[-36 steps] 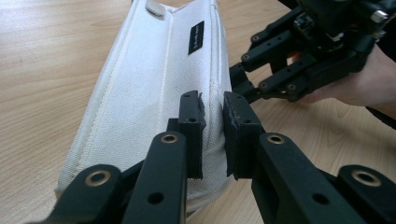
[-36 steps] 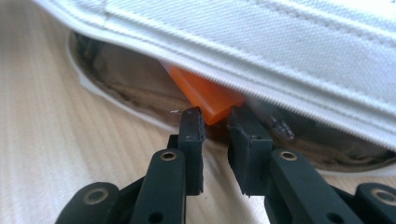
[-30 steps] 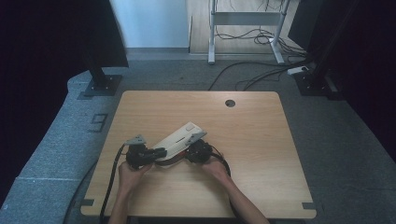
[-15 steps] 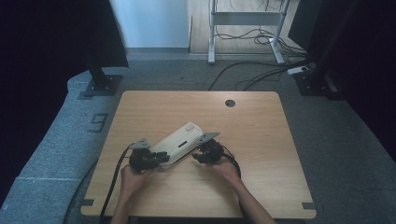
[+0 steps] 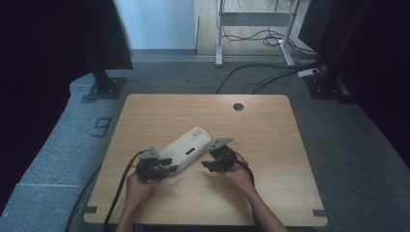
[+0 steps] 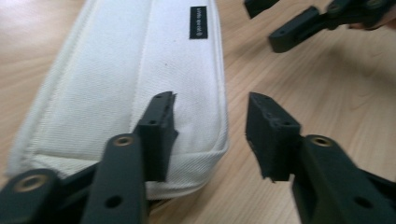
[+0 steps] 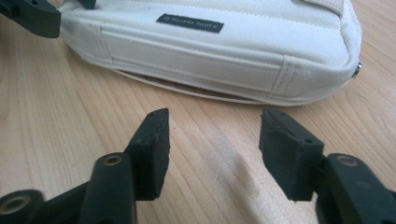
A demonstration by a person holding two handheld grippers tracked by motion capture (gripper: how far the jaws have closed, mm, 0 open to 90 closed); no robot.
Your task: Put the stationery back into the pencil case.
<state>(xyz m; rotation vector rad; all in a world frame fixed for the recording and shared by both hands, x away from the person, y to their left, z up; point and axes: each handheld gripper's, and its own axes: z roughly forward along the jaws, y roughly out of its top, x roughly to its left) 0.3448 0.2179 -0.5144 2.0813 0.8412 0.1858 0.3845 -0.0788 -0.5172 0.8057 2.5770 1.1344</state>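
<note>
Wooden surface (image 5: 270, 125) w/ round cable hole (image 5: 238, 107) near far edge, on grey carpet floor (image 5: 353, 140). Dark panels on black feet at left (image 5: 102, 90) & right. Metal frame (image 5: 254, 29) behind, cables (image 5: 256, 79) on floor. Pale wall (image 5: 154, 24), dim light.

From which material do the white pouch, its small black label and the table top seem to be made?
White pouch: likely woven cotton canvas, matte; a fine twill-like weave and stitched seams show in the left gripper view.
Black label: seemingly a woven or printed fabric tag, matte, with small pale lettering too blurred to read.
Table top: wood or wood-look laminate, smooth with a slight sheen; long pale grain lines show, but which one is unclear.
</note>
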